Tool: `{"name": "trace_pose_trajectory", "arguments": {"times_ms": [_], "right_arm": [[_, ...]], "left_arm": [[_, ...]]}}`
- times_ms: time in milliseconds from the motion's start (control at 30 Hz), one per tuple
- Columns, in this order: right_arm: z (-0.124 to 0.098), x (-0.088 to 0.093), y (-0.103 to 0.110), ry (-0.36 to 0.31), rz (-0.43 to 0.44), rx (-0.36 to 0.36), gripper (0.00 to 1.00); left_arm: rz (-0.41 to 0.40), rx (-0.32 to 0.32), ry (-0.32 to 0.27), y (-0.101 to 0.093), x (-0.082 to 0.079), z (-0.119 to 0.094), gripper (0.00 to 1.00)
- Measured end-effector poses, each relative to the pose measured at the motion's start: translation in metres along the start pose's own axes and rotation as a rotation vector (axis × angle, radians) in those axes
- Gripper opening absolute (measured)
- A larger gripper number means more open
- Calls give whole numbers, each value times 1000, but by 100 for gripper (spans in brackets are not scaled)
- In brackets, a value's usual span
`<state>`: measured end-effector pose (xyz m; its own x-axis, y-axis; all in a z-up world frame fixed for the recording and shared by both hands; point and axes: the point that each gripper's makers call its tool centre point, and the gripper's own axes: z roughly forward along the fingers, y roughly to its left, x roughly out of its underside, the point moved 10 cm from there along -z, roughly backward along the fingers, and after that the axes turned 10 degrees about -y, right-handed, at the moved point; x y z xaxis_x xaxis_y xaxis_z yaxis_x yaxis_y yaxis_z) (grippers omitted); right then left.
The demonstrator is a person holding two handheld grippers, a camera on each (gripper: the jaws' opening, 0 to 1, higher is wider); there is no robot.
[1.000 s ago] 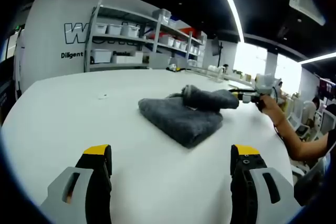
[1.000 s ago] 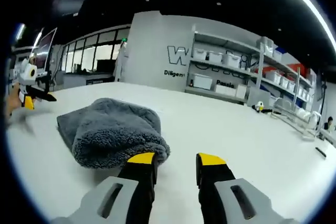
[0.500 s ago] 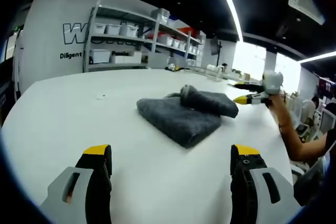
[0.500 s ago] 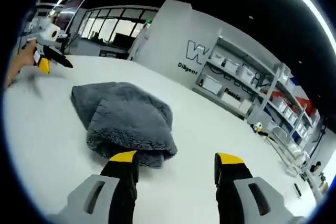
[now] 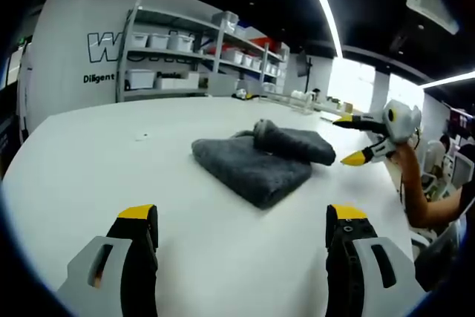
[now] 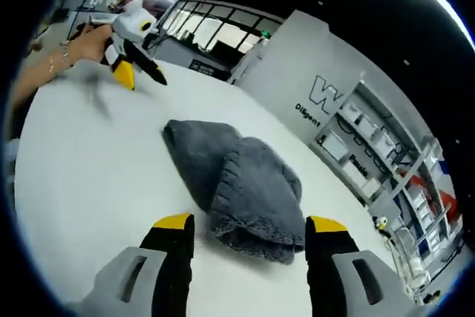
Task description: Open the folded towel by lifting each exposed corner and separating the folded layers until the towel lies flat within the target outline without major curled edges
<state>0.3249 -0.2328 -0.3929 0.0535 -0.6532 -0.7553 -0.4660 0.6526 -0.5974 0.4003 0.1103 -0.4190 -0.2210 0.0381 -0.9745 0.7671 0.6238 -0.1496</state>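
White table (image 5: pixel 111 154) — a folded grey towel (image 5: pixel 256 161) lies on it.

Lettering on the grey wall (image 5: pixel 67 42) breaks off behind the shelving (image 5: pixel 185 57), leaving one large "W" and a smaller word beginning "Diligent" legible. The shelf bins (image 5: pixel 159 41) are too small to show their contents. The folded grey towel (image 6: pixel 237 183) hides its inner layers and lower corners under a rolled upper flap near the tabletop's middle. A person's hand (image 6: pixel 85 42) at the far edge is motion-blurred. Small items (image 5: pixel 297 98) along the tabletop's far edge cannot be identified.
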Motion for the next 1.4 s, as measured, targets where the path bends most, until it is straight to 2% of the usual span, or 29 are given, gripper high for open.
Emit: {"name": "trace_pose_trajectory", "arguments": {"times_ms": [67, 233, 333, 533, 667, 767, 867, 1067, 1167, 1400], "right_arm": [[9, -3, 8, -9, -80, -47, 58], [23, -3, 16, 8, -168, -73, 38], [27, 0, 16, 20, -163, -80, 34], [31, 7, 13, 57, -172, -79, 21], [30, 8, 9, 32, -134, -86, 10], [29, 6, 5, 5, -121, -80, 7], [28, 4, 2, -25, -92, -80, 5], [25, 3, -8, -87, 22, -64, 4], [20, -1, -20, -118, 82, -34, 4], [13, -10, -45, -163, 152, 36, 3]], "left_arm": [[-1, 0, -1, 1, -1, 0, 92], [-1, 1, -3, -1, 0, -1, 92], [-1, 1, -4, -3, 1, -2, 92], [-1, -2, -1, 3, -3, -1, 92], [1, 0, 1, 5, -4, 0, 92], [1, 1, 3, 6, -4, 0, 92], [1, 1, 3, 6, -4, 0, 92], [0, 0, 5, 4, -2, 0, 92], [0, 0, 5, 2, -1, -1, 92], [0, -1, 7, 5, -3, 0, 92]]}}
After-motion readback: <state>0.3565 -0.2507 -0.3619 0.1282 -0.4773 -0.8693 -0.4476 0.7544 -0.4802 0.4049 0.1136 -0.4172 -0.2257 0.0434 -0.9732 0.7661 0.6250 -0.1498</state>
